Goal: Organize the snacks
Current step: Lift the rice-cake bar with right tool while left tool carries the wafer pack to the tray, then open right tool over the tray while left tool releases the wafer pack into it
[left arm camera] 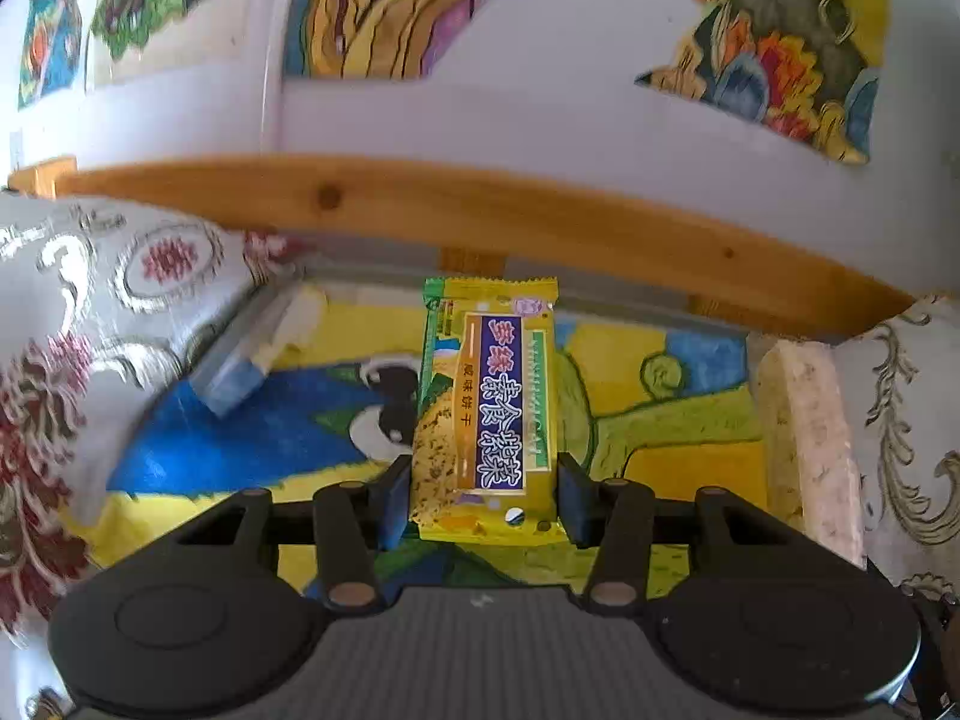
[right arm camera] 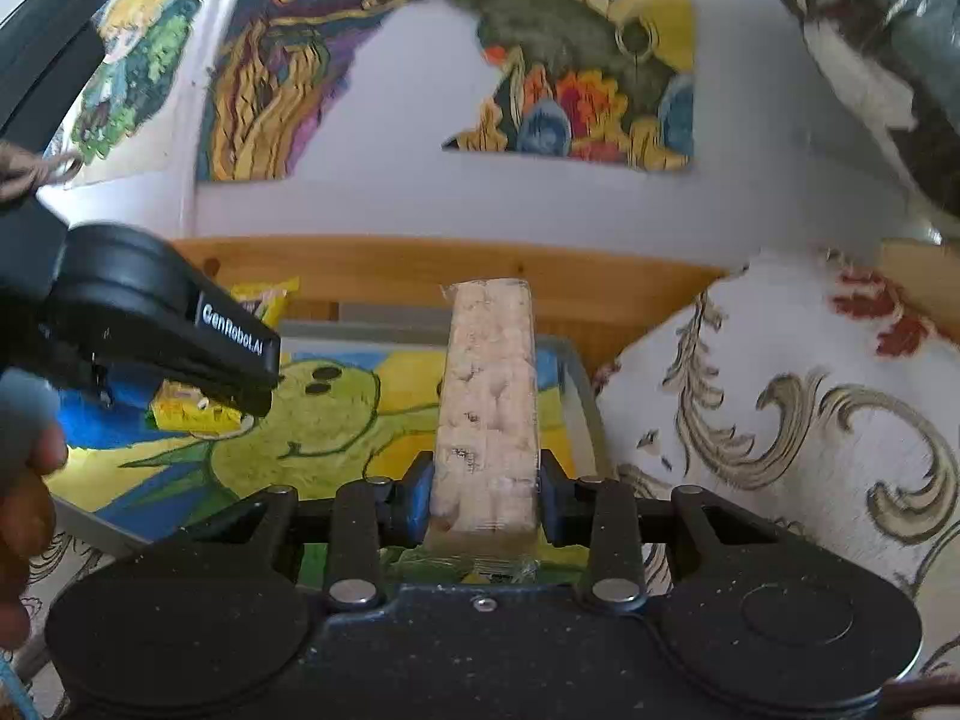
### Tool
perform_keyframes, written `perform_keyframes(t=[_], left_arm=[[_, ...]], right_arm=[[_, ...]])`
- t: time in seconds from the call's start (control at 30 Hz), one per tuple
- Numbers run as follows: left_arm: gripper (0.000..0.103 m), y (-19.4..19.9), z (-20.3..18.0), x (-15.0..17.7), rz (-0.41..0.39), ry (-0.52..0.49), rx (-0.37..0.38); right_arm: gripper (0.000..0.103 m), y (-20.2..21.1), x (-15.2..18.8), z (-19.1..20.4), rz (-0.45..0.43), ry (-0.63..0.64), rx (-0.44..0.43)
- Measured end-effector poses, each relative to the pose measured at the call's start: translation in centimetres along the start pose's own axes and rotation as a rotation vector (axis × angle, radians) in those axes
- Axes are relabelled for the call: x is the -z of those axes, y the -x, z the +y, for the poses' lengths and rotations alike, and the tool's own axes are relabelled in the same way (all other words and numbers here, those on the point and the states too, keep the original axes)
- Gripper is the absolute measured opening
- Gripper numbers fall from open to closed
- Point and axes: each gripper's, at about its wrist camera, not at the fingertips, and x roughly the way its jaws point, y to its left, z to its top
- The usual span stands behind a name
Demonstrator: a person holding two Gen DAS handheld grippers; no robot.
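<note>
My left gripper (left arm camera: 485, 495) is shut on a yellow biscuit packet (left arm camera: 489, 408) with a dark blue label, held lengthwise above a painted tray (left arm camera: 252, 444). My right gripper (right arm camera: 485, 498) is shut on a pale puffed-rice bar in clear wrap (right arm camera: 489, 414), also pointing away over the tray (right arm camera: 336, 420). That rice bar (left arm camera: 804, 432) shows at the right of the left wrist view. In the right wrist view the left gripper's black body (right arm camera: 162, 324) sits at the left, with the yellow packet (right arm camera: 198, 411) partly hidden under it.
A wooden rail (left arm camera: 420, 204) runs behind the tray, below a white wall with colourful paintings (left arm camera: 384, 6). Patterned cushions flank the tray at left (left arm camera: 90, 312) and right (right arm camera: 780, 396). A small blue-and-white item (left arm camera: 240, 378) lies at the tray's far left. A hand (right arm camera: 24, 498) shows at the left edge.
</note>
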Motion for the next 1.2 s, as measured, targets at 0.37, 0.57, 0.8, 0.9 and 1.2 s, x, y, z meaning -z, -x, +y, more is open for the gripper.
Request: perform_keyframes(t=[0.37,0.57,0.8,0.9,1.2], left_arm=[[0.051,-2.2,-0.4,0.5,0.129,-0.043,-0.01],[0.059,-1.8,0.1,0.5,0.124,-0.035,0.012],[0.087,1.4,1.7,0.5,0.014,0.021,0.024],[0.097,3.7,2.5,0.5,-0.058,0.018,0.017],[0.102,10.4,5.7,2.5,-0.206,0.021,-0.022]], right_arm=[[0.036,-1.9,0.6,-0.1,0.11,-0.008,-0.001],[0.038,-1.9,0.3,-0.2,0.107,-0.001,0.004],[0.061,0.1,-0.6,-0.3,0.041,0.004,0.019],[0.077,1.8,-1.0,-0.3,-0.002,-0.003,0.039],[0.101,8.3,-1.9,-0.6,-0.125,-0.061,0.06]])
